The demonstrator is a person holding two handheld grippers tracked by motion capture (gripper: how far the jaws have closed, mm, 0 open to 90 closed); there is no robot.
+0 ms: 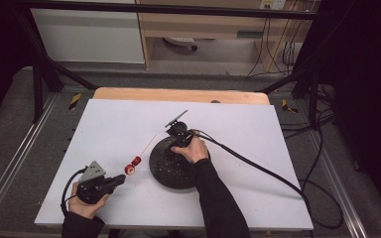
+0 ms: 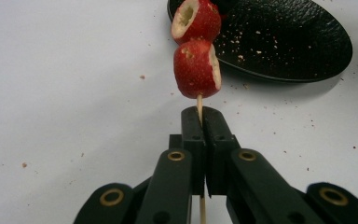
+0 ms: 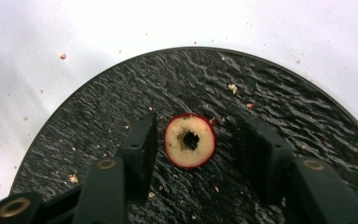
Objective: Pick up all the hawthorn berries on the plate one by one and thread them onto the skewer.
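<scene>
two fruit pieces (image 2: 196, 46) ride a skewer (image 2: 199, 108) pinched by left jaws; right jaws gape around a third (image 3: 189, 140).

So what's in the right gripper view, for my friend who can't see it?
A cored red fruit piece lies cut side up on a black textured plate, between the two open black jaws of the right gripper, which do not touch it. Crumbs dot the plate and the white table around it.
</scene>
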